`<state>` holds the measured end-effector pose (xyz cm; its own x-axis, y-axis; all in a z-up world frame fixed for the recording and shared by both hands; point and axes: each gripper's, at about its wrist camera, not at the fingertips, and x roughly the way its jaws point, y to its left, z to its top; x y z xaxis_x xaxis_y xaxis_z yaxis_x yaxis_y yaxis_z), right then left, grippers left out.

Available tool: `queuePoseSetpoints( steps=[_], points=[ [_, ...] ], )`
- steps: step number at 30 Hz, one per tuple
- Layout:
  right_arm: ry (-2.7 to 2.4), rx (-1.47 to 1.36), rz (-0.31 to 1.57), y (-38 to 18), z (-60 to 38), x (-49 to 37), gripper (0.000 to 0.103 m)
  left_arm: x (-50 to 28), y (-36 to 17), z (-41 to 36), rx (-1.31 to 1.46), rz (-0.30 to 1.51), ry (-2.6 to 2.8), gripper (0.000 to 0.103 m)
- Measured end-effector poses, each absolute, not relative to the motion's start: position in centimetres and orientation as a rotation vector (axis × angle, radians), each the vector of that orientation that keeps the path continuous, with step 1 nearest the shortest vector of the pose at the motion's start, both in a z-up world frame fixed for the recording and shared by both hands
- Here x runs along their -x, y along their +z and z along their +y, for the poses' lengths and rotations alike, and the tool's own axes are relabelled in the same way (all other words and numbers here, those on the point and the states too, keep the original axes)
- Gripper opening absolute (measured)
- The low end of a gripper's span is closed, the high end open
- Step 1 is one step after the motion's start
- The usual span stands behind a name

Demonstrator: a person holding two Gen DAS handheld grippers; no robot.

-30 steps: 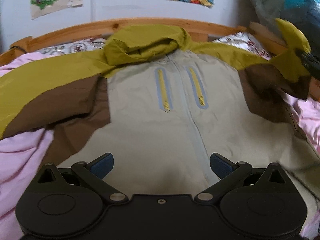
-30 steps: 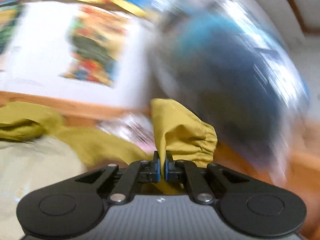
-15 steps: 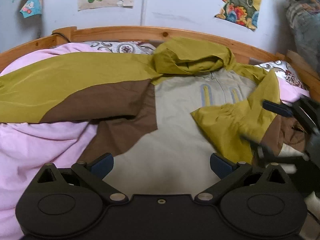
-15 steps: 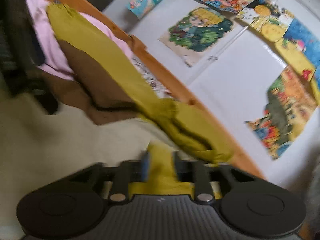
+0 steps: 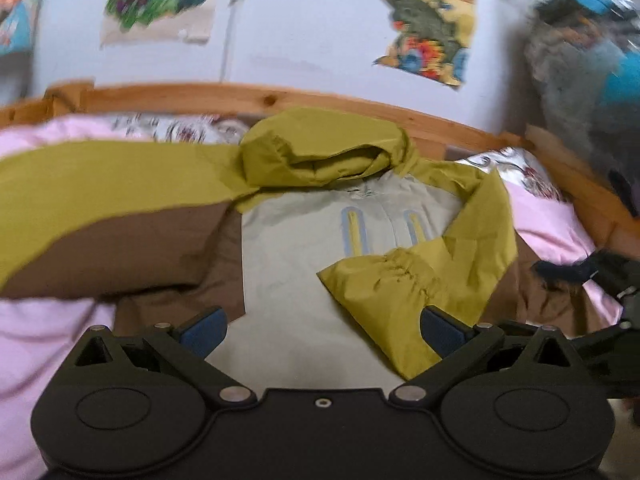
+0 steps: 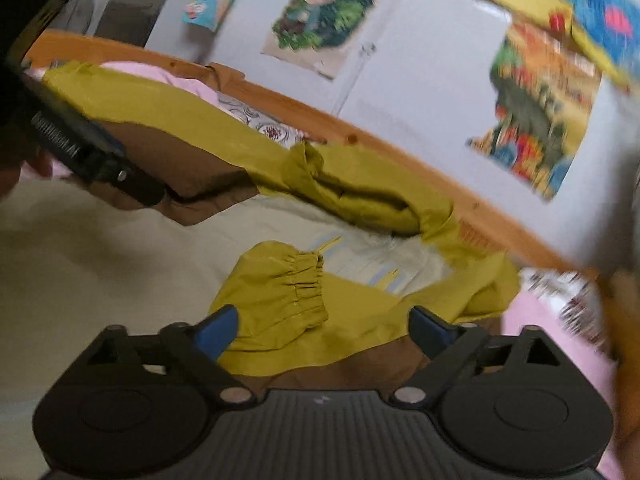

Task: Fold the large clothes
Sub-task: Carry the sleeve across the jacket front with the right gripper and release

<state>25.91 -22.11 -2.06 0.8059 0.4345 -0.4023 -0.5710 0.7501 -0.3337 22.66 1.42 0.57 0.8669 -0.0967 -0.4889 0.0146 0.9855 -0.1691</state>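
Jacket (image 5: 304, 280): its right sleeve (image 6: 280, 300) now lies across the chest, released; both grippers' fingers (image 6: 216, 332) spread empty; left sleeve (image 5: 100, 208) remains.

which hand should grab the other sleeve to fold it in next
Left. The spread sleeve lies on the left side of the jacket, nearer the open left hand-held gripper. The right hand-held gripper, also open, hovers over the folded sleeve.
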Motion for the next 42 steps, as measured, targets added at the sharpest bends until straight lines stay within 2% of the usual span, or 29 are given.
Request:
queuePoseSetpoints(
  steps=[3, 7, 9, 11, 12, 17, 19, 20, 21, 22, 23, 27, 32, 35, 38, 41, 42],
  points=[
    [0.649, 0.313, 0.402, -2.0, -21.9, -30.1, 0.073, -23.8, 0.1, 2.5, 0.201, 0.564, -0.013, 0.102],
    [0.634, 0.235, 0.507, -4.0, -19.7, -34.6, 0.071, -23.9, 0.3, 4.8, 0.182, 0.567, 0.051, 0.102],
    [0.628, 0.171, 0.539, -4.9, -19.0, -36.1, 0.042, -23.8, 0.7, 5.9, 0.174, 0.56, 0.079, 0.102],
    [0.649, 0.166, 0.48, -4.8, -18.2, -35.9, 0.03, -23.6, 1.3, 6.9, 0.171, 0.549, 0.099, 0.102],
    [0.684, 0.197, 0.437, -4.6, -17.6, -35.0, 0.029, -23.5, 1.6, 7.3, 0.17, 0.54, 0.106, 0.102],
    [0.916, 0.375, 0.354, -4.1, -14.4, -30.0, 0.028, -23.0, 3.1, 8.8, 0.209, 0.474, 0.158, 0.102],
    [1.0, 0.392, 0.36, -3.9, -14.3, -28.4, 0.033, -23.1, 3.4, 9.1, 0.247, 0.466, 0.169, 0.102],
    [1.031, 0.386, 0.373, -3.7, -14.5, -28.0, 0.044, -23.1, 3.4, 9.1, 0.261, 0.467, 0.168, 0.102],
    [1.047, 0.381, 0.383, -3.5, -14.9, -27.3, 0.062, -23.1, 3.5, 9.1, 0.274, 0.467, 0.163, 0.102],
    [1.05, 0.372, 0.381, -3.2, -15.7, -26.7, 0.069, -23.0, 3.5, 9.1, 0.279, 0.466, 0.154, 0.102],
    [1.046, 0.361, 0.376, -2.7, -16.3, -26.5, 0.075, -22.9, 3.4, 9.0, 0.28, 0.463, 0.144, 0.102],
    [0.88, 0.282, 0.359, -0.5, -21.3, -26.4, 0.083, -22.9, 3.0, 7.9, 0.275, 0.448, 0.055, 0.102],
    [0.458, 0.183, 0.395, 1.5, -28.0, -32.3, 0.084, -25.0, 3.0, 4.7, 0.192, 0.404, -0.127, 0.102],
    [0.319, 0.117, 0.419, 1.7, -31.2, -37.7, 0.081, -26.9, 1.9, 2.3, 0.109, 0.421, -0.151, 0.102],
    [0.257, 0.092, 0.463, 1.5, -32.7, -43.1, 0.073, -28.7, -0.2, 0.7, 0.01, 0.489, -0.097, 0.102],
    [0.288, -0.056, 0.505, 0.9, -33.9, -47.1, 0.067, -29.7, -2.1, 0.6, -0.031, 0.546, -0.074, 0.102],
    [0.286, -0.11, 0.512, 0.8, -34.1, -48.1, 0.055, -30.0, -2.6, 0.8, -0.026, 0.562, -0.075, 0.102]
  ],
)
